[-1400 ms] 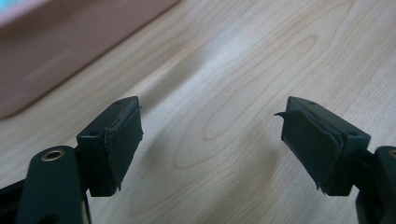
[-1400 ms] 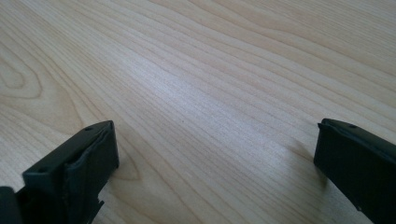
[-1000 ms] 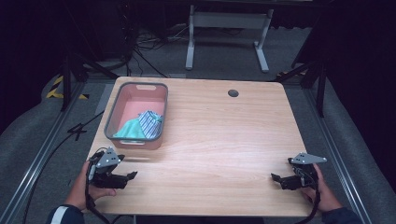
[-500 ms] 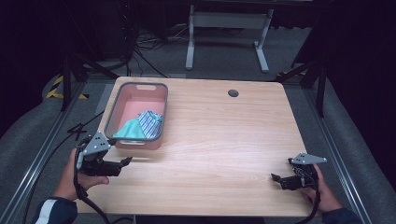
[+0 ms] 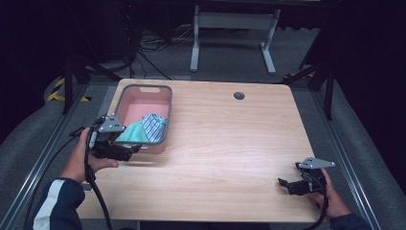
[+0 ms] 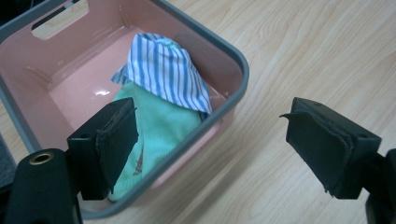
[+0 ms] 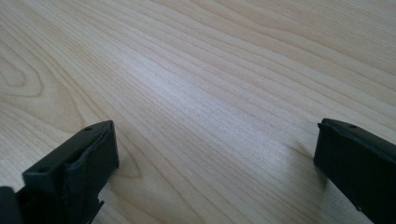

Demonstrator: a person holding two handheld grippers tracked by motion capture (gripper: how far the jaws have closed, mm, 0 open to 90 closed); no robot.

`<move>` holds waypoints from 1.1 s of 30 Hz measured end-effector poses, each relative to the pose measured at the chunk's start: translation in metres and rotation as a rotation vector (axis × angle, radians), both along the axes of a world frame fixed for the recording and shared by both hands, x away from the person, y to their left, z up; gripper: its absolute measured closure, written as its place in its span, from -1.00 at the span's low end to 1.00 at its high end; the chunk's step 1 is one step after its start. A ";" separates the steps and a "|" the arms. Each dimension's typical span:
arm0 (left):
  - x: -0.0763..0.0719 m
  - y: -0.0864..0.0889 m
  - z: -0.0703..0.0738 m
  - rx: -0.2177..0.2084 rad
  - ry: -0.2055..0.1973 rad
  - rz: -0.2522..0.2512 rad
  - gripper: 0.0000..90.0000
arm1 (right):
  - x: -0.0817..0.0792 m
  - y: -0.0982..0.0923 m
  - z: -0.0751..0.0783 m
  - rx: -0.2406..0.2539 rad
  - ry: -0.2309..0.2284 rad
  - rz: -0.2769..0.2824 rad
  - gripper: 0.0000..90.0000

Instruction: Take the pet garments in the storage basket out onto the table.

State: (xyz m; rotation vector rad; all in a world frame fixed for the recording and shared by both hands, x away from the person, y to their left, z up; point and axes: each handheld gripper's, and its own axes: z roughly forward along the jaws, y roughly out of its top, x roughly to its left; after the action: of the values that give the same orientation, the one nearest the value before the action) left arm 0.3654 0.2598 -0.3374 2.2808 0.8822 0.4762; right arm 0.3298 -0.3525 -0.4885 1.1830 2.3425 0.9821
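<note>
High view | L claw point(image 5: 135, 152) wide, empty | bin point(image 5: 125, 93) long axis front-back | R claw point(image 5: 285, 186) wide

In the left gripper view, the striped cloth point(image 6: 163, 74) is covering the green cloth's point(image 6: 154, 135) upper end at 12 o'clock, and the pink bin's point(image 6: 236, 70) far corner is running off at 10 o'clock.

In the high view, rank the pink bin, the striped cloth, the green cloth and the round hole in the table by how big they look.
1. Pink bin, plainly the largest.
2. and 3. Striped cloth and green cloth: they look about alike, and the left gripper covers part of the green one, so I will not rank them.
4. Round hole, the smallest.
</note>
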 end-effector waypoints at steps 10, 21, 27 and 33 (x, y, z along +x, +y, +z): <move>0.042 -0.017 0.004 0.076 0.100 -0.010 -0.58 | 0.000 0.000 0.000 0.000 -0.001 0.001 -0.99; 0.092 -0.039 -0.008 0.226 0.255 -0.028 -0.57 | 0.000 0.000 0.000 0.000 0.000 0.000 -0.99; 0.111 -0.050 -0.024 0.295 0.349 -0.055 -0.57 | 0.000 0.000 0.000 0.000 0.000 0.001 -0.99; 0.134 -0.062 -0.047 0.374 0.436 -0.052 -0.57 | 0.000 0.000 0.000 0.000 -0.001 0.002 -0.99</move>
State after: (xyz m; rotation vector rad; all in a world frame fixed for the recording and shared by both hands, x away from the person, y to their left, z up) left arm 0.4991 0.1983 -0.3841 2.8081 1.0017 0.1227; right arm 0.3297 -0.3528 -0.4885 1.1797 2.3441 0.9826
